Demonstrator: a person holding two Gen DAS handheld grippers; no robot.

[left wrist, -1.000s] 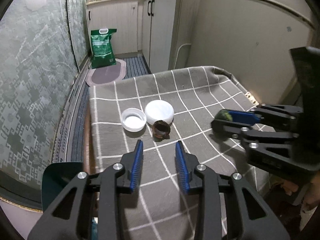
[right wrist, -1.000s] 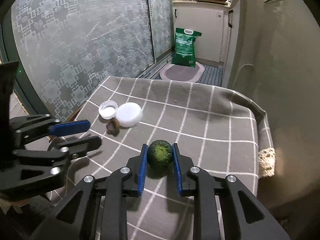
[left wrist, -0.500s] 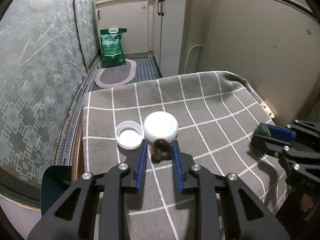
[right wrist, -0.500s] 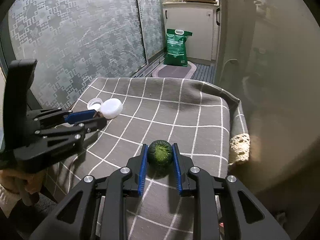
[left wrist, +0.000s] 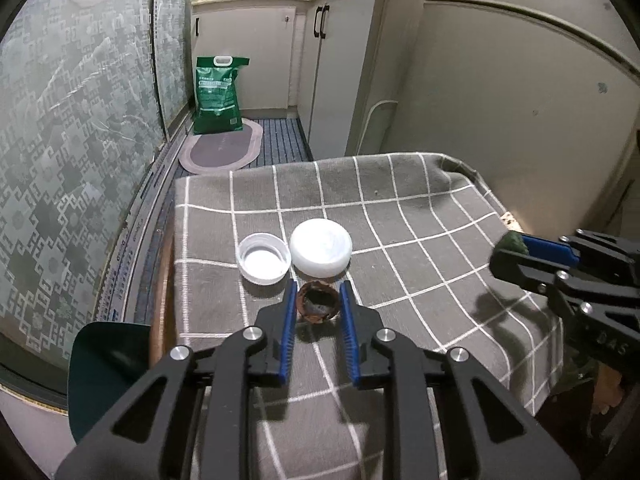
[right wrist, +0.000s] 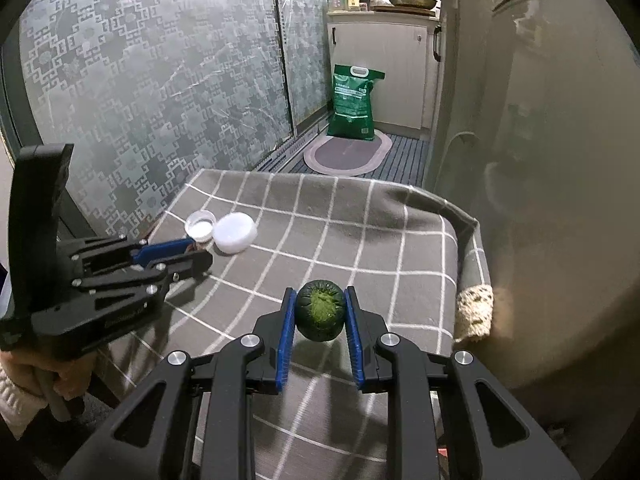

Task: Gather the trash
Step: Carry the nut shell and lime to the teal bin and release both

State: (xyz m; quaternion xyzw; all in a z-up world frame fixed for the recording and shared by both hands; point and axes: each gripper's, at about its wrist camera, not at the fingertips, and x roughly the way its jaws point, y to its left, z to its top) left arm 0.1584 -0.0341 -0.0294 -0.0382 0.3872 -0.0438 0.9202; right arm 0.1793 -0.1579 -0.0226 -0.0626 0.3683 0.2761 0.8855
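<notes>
Two grippers were at work over a grey checked tablecloth (left wrist: 400, 216).

From the left wrist view, the left gripper (left wrist: 318, 304) had its blue pads pressed against either side of a brown, shell-like scrap (left wrist: 318, 303) that sat on the cloth near the centre of the picture. Just beyond it, at 12 o'clock from the scrap, lay a white lid (left wrist: 321, 247), dome side up, and at 11 o'clock an upturned white cap (left wrist: 263, 257) touching the lid. At 3 o'clock in this view the right gripper (left wrist: 510, 250) reached in from the edge, with a dark green lump (left wrist: 512, 242) between its tips. A green bag (left wrist: 218, 94) stood on the floor at 11 o'clock, past a grey oval mat (left wrist: 220, 152).

From the right wrist view, the right gripper (right wrist: 320, 312) pinched a round green peel (right wrist: 320, 311), raised a little above the cloth, its shadow falling beneath it. At 9 o'clock the left gripper (right wrist: 194, 254) was held in a hand (right wrist: 60, 376) at the lower edge, its tips down by the cap and lid at 10 o'clock. A lace trim (right wrist: 474, 310) hung at the cloth's corner, at 3 o'clock.
</notes>
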